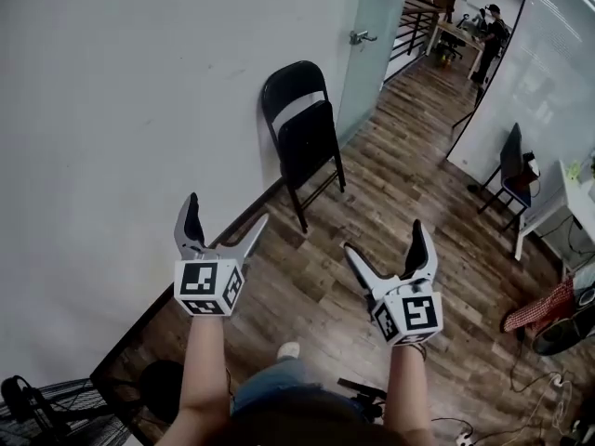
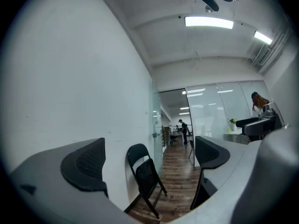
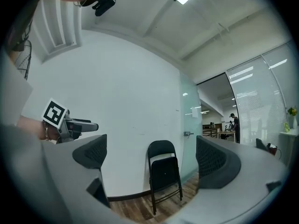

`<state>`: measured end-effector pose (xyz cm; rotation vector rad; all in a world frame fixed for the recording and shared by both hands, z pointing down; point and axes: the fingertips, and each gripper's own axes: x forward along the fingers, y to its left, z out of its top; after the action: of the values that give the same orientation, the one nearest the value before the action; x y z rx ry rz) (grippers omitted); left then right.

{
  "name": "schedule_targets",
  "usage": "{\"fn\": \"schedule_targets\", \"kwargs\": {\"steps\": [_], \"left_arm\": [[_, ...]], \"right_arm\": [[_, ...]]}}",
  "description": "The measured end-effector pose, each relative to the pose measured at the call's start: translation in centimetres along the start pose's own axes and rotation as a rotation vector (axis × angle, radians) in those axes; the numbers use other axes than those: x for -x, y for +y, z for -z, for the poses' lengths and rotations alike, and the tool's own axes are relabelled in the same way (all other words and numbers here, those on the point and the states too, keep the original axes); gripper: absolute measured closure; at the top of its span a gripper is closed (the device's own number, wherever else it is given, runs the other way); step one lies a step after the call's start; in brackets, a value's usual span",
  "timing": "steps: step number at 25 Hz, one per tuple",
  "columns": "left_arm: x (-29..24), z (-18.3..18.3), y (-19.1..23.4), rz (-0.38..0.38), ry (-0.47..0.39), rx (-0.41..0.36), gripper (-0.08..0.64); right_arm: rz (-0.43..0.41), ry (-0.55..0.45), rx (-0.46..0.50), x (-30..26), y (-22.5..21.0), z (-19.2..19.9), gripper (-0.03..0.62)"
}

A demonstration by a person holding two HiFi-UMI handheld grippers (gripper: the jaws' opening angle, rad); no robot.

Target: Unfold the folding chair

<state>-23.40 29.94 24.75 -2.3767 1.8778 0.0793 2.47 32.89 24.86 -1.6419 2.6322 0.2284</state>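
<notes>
The black folding chair (image 1: 302,137) stands folded flat, seat up against the backrest, leaning on the white wall (image 1: 112,110) with its feet on the wood floor (image 1: 390,193). Just beside it, on the far side, is a frosted glass door (image 1: 372,63) with a metal handle (image 1: 361,36).

Both grippers are held up well short of the chair, touching nothing. The left gripper (image 1: 228,210) has its jaws spread wide with nothing between them; its own view frames the chair in the gap. The right gripper (image 1: 383,237) is likewise wide and empty, and its view also shows the chair between its pads, with the left gripper off to one side.

Farther off, a second dark chair (image 1: 511,165) sits near a white table (image 1: 581,193), and a person (image 1: 491,26) stands at the far end of the room.
</notes>
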Motion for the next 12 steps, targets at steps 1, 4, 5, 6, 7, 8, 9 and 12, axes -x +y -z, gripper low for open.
{"fn": "schedule_targets", "kwargs": {"steps": [1,4,5,6,7,8,9,12], "left_arm": [[-1.3,0.2,0.7,0.002,0.001,0.001,-0.009],[-4.8,0.4,2.4,0.013,0.003,0.000,-0.009],[-5.8,0.5,2.9,0.017,0.003,0.000,-0.009],[-6.6,0.6,3.4,0.021,0.004,0.000,-0.009],[-7.3,0.8,3.8,0.023,0.006,0.002,-0.009],[-7.8,1.0,4.2,0.023,0.009,0.005,-0.009],[-8.3,1.3,4.5,0.022,0.014,0.009,-0.009],[-9.7,2.7,5.7,0.021,0.036,0.021,-0.009]], "right_arm": [[0.001,0.006,0.004,-1.4,-0.3,0.3,0.021],[0.009,0.008,0.008,-5.3,-1.2,0.4,0.021],[0.012,0.007,0.007,-6.5,-1.4,0.4,0.021],[0.014,0.008,0.006,-7.5,-1.5,0.5,0.021],[0.014,0.012,0.006,-8.4,-1.6,0.7,0.021],[0.013,0.021,0.007,-9.1,-1.7,1.1,0.021],[0.011,0.033,0.007,-9.8,-1.7,1.5,0.021],[0.011,0.064,0.001,-11.9,-2.0,3.0,0.022]]}}
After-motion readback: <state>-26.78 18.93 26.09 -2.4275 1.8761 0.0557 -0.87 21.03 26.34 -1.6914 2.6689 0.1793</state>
